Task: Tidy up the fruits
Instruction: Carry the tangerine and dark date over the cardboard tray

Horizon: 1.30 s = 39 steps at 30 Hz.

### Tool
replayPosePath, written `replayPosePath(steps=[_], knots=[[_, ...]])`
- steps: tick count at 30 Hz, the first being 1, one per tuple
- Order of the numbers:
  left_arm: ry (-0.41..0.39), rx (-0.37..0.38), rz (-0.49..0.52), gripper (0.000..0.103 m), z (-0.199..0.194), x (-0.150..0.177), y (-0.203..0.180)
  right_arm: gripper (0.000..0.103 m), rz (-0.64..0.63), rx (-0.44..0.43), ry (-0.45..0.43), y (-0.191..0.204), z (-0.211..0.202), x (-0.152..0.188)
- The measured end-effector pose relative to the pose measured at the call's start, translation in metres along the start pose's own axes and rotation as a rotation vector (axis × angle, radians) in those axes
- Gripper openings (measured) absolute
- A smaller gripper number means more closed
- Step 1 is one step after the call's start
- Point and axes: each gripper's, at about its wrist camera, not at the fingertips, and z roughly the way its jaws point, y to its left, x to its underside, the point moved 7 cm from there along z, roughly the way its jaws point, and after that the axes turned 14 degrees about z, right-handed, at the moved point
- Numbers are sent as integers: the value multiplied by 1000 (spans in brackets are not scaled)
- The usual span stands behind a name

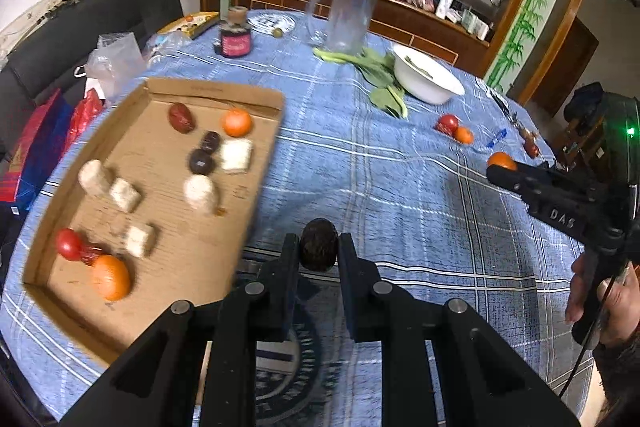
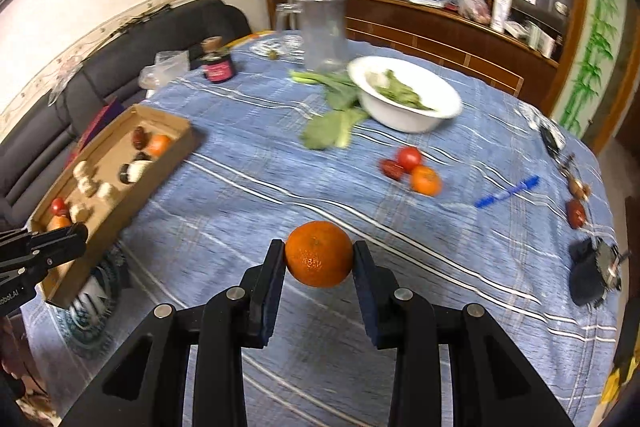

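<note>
We see two tangerines in the cardboard tray (image 1: 200,91), a third clamped in our right gripper (image 2: 319,254), and one dark wrinkled fruit (image 1: 318,245) pinched in our left gripper (image 1: 319,247).

1. I see a blue plaid tablecloth (image 2: 248,155) covering the whole table.
2. A white bowl (image 2: 404,99) sits toward the far side with green leaves inside it.
3. Leafy greens (image 2: 332,123) lie on the cloth just left of that bowl.
4. A clear glass pitcher (image 2: 322,31) stands farther back, behind the greens.
5. A dark jar with a pink label (image 2: 218,65) stands at the far left, topped by a brown stopper.
6. A blue pen (image 2: 506,191) lies on the right side of the cloth.
7. A black sofa (image 1: 80,39) runs along the wall to the left.
8. A wooden sideboard (image 2: 432,27) with clutter on top stands beyond the table.
</note>
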Motion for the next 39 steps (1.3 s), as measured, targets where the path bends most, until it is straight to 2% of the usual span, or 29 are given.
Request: replayPosePath(steps=[8, 17, 26, 39], knots=[[-14, -68, -40, 19, -28, 8, 67, 37, -78, -97, -4, 89, 8, -10], [30, -103, -62, 19, -41, 46, 121, 37, -173, -201, 32, 180, 31, -3], [75, -47, -61, 19, -28, 74, 115, 37, -269, -254, 77, 246, 64, 2], [115, 18, -86, 19, 1, 81, 102, 37, -358, -267, 133, 279, 111, -3]])
